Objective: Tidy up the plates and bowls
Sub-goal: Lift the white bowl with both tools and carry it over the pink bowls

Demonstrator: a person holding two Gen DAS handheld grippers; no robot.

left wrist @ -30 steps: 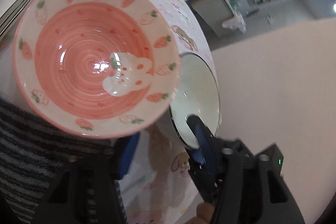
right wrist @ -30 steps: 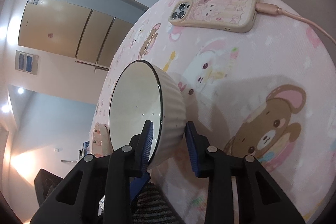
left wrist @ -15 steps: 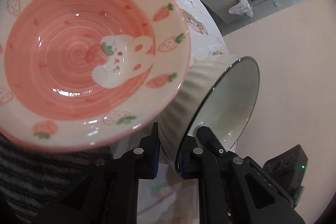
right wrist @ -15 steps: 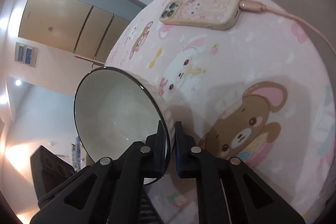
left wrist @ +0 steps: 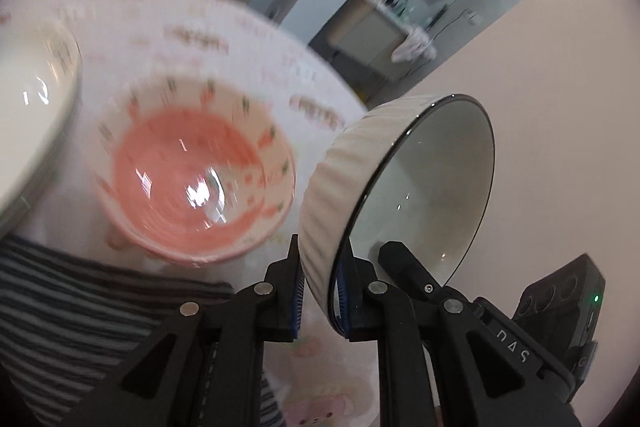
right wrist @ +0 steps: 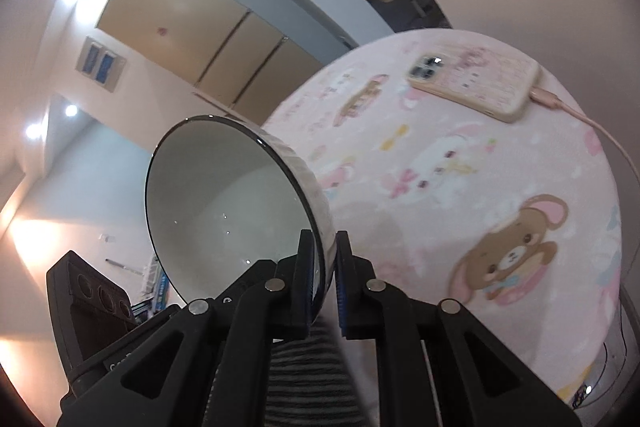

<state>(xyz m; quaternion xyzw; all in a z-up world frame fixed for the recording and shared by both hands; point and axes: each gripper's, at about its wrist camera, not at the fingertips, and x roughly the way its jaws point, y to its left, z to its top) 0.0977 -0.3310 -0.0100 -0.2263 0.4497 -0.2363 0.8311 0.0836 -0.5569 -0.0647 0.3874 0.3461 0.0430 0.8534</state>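
Though blurred, right gripper (left wrist: 516, 345) housing lettering reads "UAS".

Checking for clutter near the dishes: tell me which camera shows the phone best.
The right wrist view. The phone lies in plain sight on the pink tablecloth there, camera lenses up, with its cable plugged in. The left wrist view does not show it at all.

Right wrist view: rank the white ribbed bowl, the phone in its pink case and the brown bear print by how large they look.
1. White ribbed bowl, though held close to the camera, so nearness inflates it.
2. and 3. Phone and brown bear print look alike in size; not ranked.
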